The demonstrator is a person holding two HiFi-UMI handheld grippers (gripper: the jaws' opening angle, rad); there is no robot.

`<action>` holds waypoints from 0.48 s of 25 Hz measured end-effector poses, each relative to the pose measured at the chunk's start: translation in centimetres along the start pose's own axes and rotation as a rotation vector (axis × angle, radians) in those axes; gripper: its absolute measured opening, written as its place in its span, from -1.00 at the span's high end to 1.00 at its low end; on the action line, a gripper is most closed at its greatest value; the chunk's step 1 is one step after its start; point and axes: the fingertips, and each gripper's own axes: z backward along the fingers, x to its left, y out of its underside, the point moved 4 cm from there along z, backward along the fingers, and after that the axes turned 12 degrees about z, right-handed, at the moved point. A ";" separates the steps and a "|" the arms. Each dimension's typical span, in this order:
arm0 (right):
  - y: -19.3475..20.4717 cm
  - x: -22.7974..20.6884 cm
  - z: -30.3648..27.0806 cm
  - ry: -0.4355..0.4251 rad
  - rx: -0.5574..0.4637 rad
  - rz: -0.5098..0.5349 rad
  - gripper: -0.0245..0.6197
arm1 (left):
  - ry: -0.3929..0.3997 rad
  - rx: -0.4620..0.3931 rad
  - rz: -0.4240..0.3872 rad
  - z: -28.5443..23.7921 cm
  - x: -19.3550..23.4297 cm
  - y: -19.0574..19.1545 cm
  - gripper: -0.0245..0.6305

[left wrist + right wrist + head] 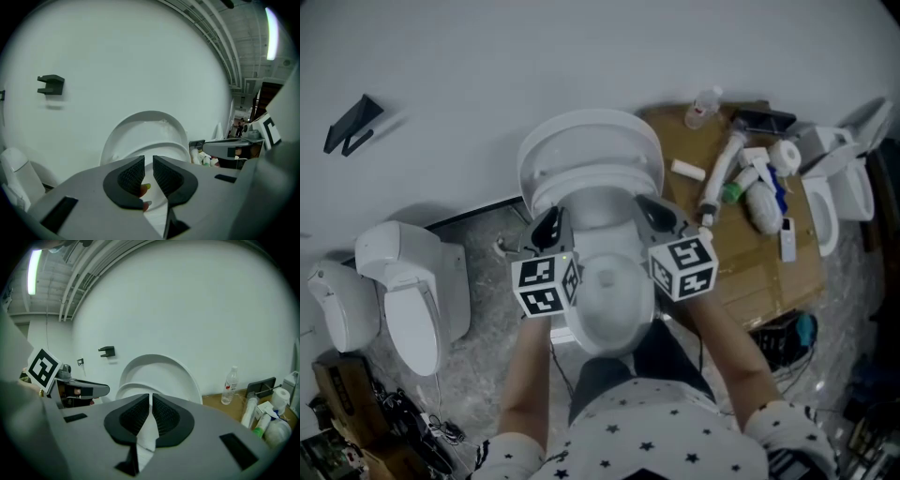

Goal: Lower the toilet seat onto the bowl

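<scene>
The toilet seat (581, 178) stands raised just ahead of both sets of fingers, beyond their tips and slightly above them. It sits centred between the two grippers in the head view. It leans back against the lid (591, 131), which in turn rests against the wall (487, 75). The bowl (609, 291) lies below and between the fingers, closer to the person than the seat.

The left gripper (148, 161) has its fingers (131, 176) parted by a narrow slit, with nothing between the pads. The right gripper (150, 399) has its fingers (166, 416) drawn together, holding nothing.

The seat is smooth, glossy white plastic, a rounded oval ring that shows as a lower arch inside the lid's larger arch. The finger pads are dark and finely ribbed, set in matte grey shells.

The seat's long axis runs up the wall, with the hinged end low at the back of the bowl and the rounded free end on top. Its underside faces the fingers.

Right of the right fingers, bottles (229, 385) lie on a brown board (769, 272).
</scene>
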 end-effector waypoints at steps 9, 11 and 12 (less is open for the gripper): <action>-0.4 -1.3 -2.9 0.003 0.007 0.009 0.64 | -0.021 0.003 -0.026 -3.0 1.3 -1.0 0.44; -0.6 -1.5 -3.4 0.000 0.002 0.017 0.53 | -0.027 0.003 -0.021 -3.4 1.6 -1.2 0.38; -0.7 -1.6 -3.7 -0.001 0.002 0.024 0.46 | -0.029 0.007 -0.020 -3.6 1.7 -1.3 0.35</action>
